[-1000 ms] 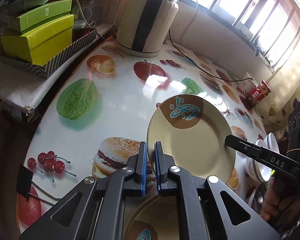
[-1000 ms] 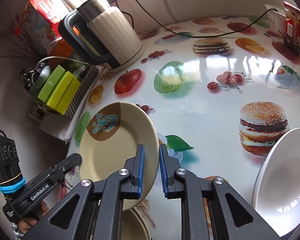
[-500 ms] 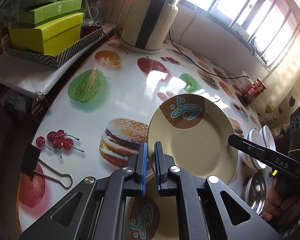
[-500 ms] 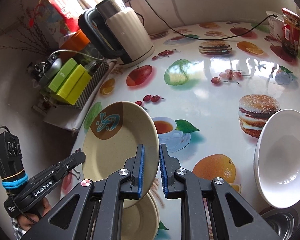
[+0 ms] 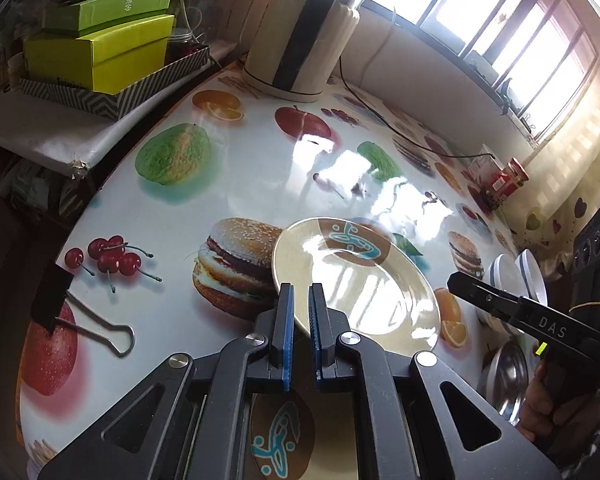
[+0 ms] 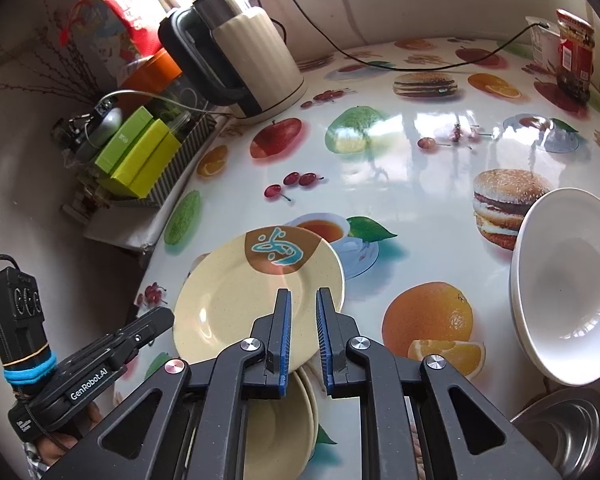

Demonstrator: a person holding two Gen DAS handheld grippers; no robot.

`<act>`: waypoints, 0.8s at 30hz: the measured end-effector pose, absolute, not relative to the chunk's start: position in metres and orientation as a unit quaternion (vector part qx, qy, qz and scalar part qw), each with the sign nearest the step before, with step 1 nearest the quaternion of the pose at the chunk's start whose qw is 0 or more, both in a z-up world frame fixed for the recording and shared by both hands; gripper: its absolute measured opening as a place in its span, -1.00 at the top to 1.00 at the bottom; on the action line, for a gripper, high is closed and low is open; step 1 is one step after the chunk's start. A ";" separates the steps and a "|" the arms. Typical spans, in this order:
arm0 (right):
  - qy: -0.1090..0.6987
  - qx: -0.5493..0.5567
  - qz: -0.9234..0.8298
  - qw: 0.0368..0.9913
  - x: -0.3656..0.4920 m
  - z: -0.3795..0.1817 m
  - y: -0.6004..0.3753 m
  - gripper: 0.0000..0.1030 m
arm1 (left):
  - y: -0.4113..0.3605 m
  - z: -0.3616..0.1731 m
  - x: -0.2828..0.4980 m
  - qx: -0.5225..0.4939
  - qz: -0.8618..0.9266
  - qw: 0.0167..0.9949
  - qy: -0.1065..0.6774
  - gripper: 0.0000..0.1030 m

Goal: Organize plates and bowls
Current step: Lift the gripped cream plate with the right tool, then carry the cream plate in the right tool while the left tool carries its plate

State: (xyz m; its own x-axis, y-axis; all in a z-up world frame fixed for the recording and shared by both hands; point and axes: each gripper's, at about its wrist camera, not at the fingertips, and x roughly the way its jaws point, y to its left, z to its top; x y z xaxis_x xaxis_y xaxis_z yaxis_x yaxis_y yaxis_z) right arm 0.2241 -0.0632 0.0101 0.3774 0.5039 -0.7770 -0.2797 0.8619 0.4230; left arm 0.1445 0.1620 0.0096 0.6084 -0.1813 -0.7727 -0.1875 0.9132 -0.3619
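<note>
A cream plate [image 5: 360,288] with a brown patch and a blue drawing hangs tilted low over the table, held from two sides. My left gripper [image 5: 300,294] is shut on its near rim. In the right wrist view my right gripper [image 6: 302,298] is shut on the same plate [image 6: 240,304] at the opposite rim. Each gripper shows in the other's view: the right gripper [image 5: 456,280] at the plate's right edge, the left gripper [image 6: 165,317] at its left edge. Under the held plate lies a stack of matching plates [image 6: 288,420], partly hidden by the fingers.
A white deep plate [image 6: 568,292] and a steel bowl [image 6: 560,432] lie to the right. White bowls with blue rims [image 5: 516,280] stand beyond. A kettle [image 5: 300,32] with its cord, green boxes [image 5: 100,52], a red jar [image 5: 512,176] and a binder clip [image 5: 80,320] ring the table.
Both grippers have carried the plate toward the near edge of the table, over the stack. The plate has tipped from steeply raised to flatter.
</note>
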 end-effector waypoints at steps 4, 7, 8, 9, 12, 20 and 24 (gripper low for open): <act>0.517 0.117 0.226 0.817 0.232 0.002 -0.065 0.67 | 0.170 0.009 0.153 -0.217 0.000 0.870 0.443 0.86; 0.529 0.132 0.223 0.808 0.239 -0.007 -0.065 0.49 | 0.175 0.007 0.159 -0.223 -0.001 0.868 0.445 0.85; 0.531 0.133 0.224 0.806 0.240 -0.009 -0.064 0.46 | 0.176 0.006 0.162 -0.223 -0.001 0.866 0.448 0.85; 0.533 0.133 0.224 0.805 0.241 -0.012 -0.063 0.45 | 0.176 0.004 0.165 -0.225 -0.003 0.864 0.451 0.85; 0.539 0.134 0.223 0.801 0.245 -0.017 -0.061 0.45 | 0.179 -0.004 0.171 -0.244 -0.014 0.852 0.463 0.85; 0.551 0.149 0.225 0.790 0.254 -0.027 -0.058 0.46 | 0.182 -0.008 0.178 -0.249 -0.015 0.850 0.464 0.86; 0.556 0.154 0.224 0.786 0.257 -0.031 -0.059 0.56 | 0.183 -0.011 0.182 -0.249 -0.012 0.846 0.471 0.86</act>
